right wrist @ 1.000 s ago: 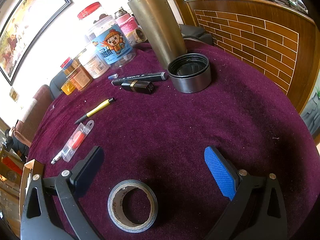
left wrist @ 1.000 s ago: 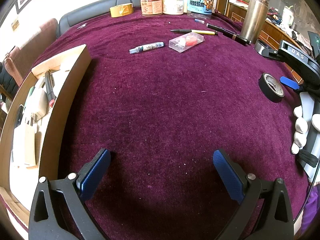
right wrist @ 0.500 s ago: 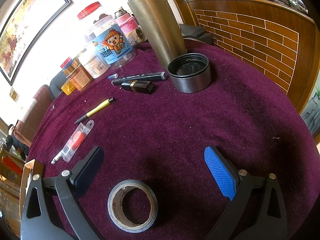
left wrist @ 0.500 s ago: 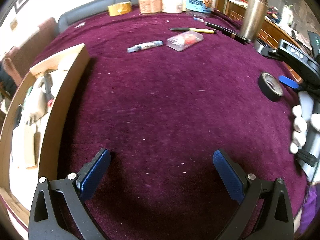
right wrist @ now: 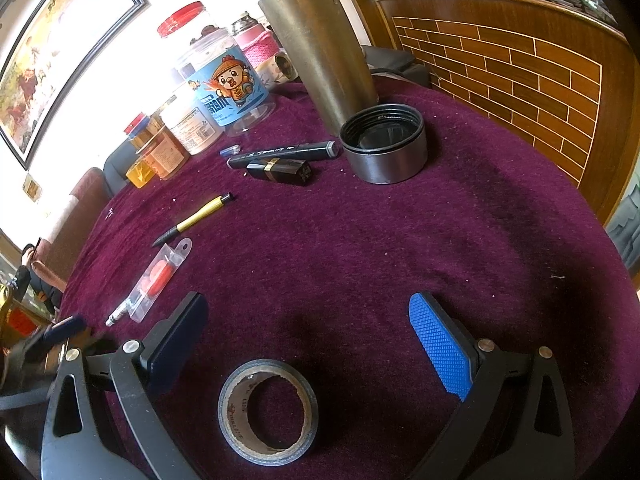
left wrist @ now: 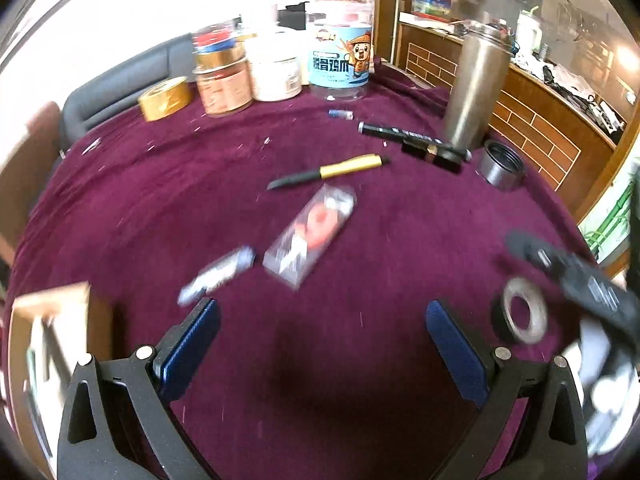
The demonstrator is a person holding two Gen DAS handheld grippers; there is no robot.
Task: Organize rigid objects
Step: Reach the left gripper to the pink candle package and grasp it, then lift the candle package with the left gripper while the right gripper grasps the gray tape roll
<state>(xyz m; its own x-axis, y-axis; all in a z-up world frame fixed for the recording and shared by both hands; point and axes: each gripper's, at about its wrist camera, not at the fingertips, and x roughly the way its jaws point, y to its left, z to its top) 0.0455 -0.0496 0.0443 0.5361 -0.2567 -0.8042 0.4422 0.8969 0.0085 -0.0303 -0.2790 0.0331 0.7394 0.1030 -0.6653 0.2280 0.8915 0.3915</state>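
the roll of tape (right wrist: 267, 411) lies flat on the purple cloth (right wrist: 400, 248), between my right gripper (right wrist: 312, 340)'s wide-apart, empty fingers. i judge i'm at the pick-up step: lower, then close across the ring. my left gripper (left wrist: 320, 328), also spread and empty, hangs near the white tube (left wrist: 218, 276) and the wooden box (left wrist: 56, 312).

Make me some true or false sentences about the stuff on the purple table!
1. The grey roll of tape lies flat between the open jaws of the right gripper. True.
2. The tall steel flask is tipped over. False: it stands upright.
3. The yellow and black pen lies on the purple tablecloth. True.
4. The left gripper is holding the clear plastic packet with red inside. False: its jaws are open and empty.
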